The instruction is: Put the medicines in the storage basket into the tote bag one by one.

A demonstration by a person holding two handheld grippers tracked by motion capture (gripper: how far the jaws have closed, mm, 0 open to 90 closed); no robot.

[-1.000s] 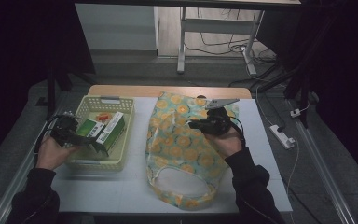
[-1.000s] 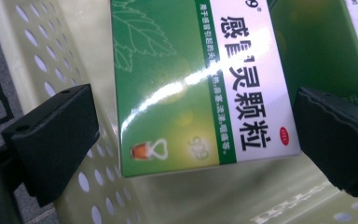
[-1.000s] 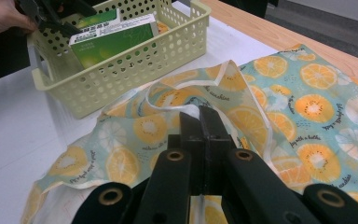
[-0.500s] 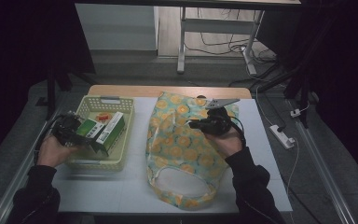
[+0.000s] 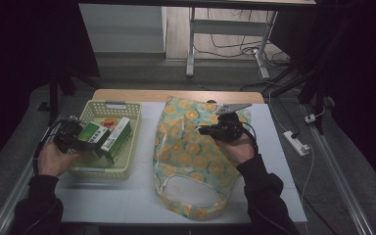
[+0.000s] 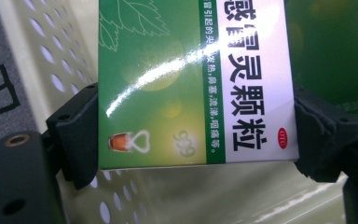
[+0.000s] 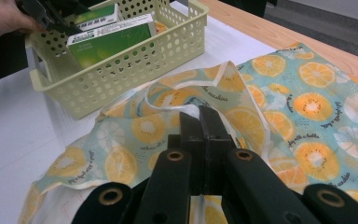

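The desk fills the middle of the high view, white-topped with a wooden strip along its far edge. On its right half lies the largest thing, a cloth bag printed with orange slices, flat, its handle loop toward the bottom of the frame. The right gripper rests over the bag's upper part; in the right gripper view its jaws stand pressed together, clenched on a raised fold of the bag's fabric near the opening.

At centre left sits a pale yellow perforated basket holding several medicine boxes. The left gripper reaches into it from the lower left. In the left gripper view the green and white box sits squarely between the two black pads, which touch its sides; the jaws have just been closing in on it, so the box is grasped, while it lies in the basket, at its near side.

The step in hand looks like the pick-up of a box for packing into the bag. The next move likely calls for lifting the box clear of the basket wall and carrying it rightward, while the right gripper pulls the fabric up to open a mouth wide enough for the box.
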